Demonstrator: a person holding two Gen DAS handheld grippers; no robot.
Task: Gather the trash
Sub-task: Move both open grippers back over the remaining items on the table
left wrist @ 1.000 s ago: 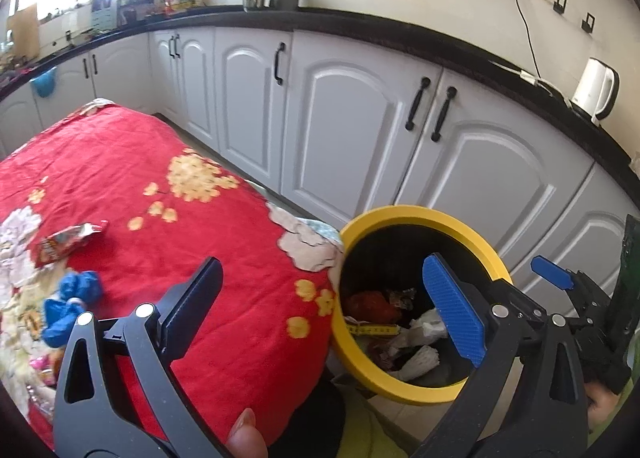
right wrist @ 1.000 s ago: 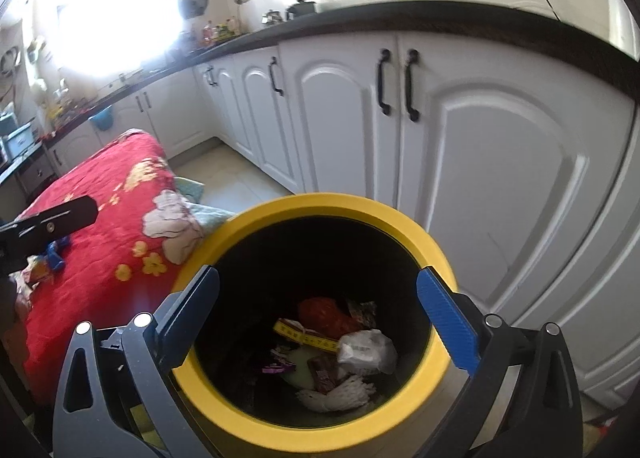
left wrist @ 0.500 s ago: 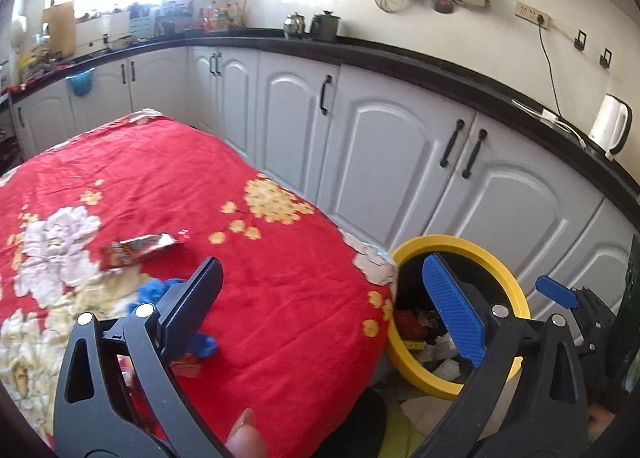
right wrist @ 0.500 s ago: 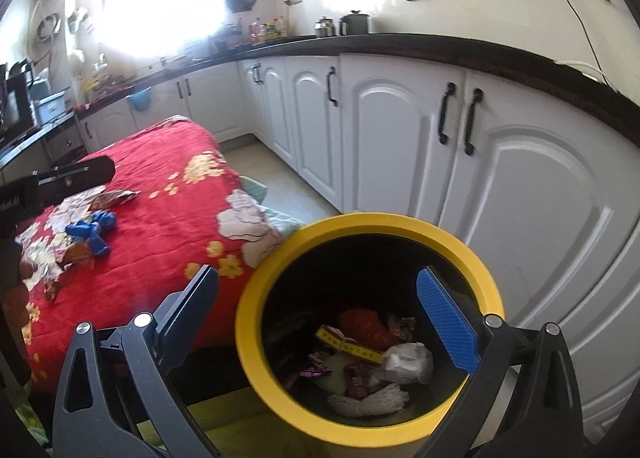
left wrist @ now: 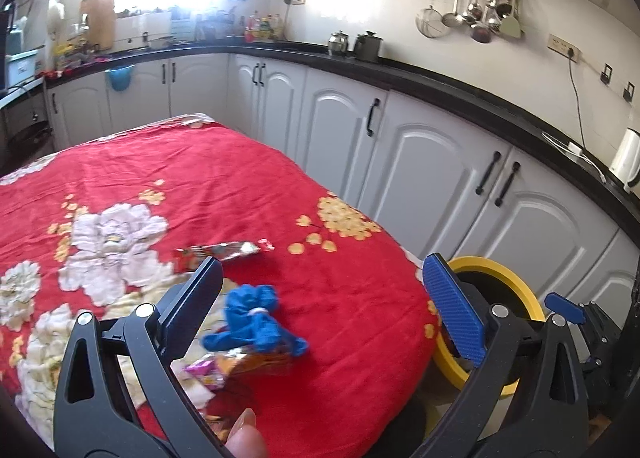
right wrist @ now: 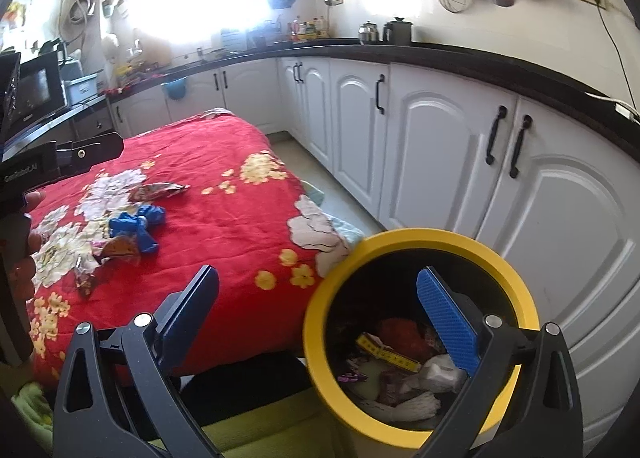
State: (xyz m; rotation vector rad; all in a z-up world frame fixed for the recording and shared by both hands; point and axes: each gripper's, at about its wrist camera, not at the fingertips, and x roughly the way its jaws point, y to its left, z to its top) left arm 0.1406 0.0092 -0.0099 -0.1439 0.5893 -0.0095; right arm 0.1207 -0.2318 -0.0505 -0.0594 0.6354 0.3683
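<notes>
A crumpled blue glove (left wrist: pixel 256 324) lies on the red floral cloth (left wrist: pixel 224 186), over an orange wrapper (left wrist: pixel 256 364), with a pink wrapper (left wrist: pixel 204 372) beside it. A silvery snack wrapper (left wrist: pixel 228 250) lies farther back. My left gripper (left wrist: pixel 320 310) is open and empty, just above the blue glove. My right gripper (right wrist: pixel 320 318) is open and empty, over the near left rim of the yellow-rimmed bin (right wrist: pixel 320 342), which holds several pieces of trash. The same blue glove (right wrist: pixel 138 224) and silvery wrapper (right wrist: pixel 160 190) show in the right wrist view.
White cabinets (left wrist: pixel 436 178) under a black counter run behind the table and the bin (left wrist: pixel 516 290). A white kettle (left wrist: pixel 626 156) stands on the counter at right. The floor between table and cabinets (right wrist: pixel 288 154) is narrow.
Both grippers have swung left, away from the bin and towards the table. The left gripper now has the blue glove and wrappers between its fingers' line of sight. Both stayed open.
</notes>
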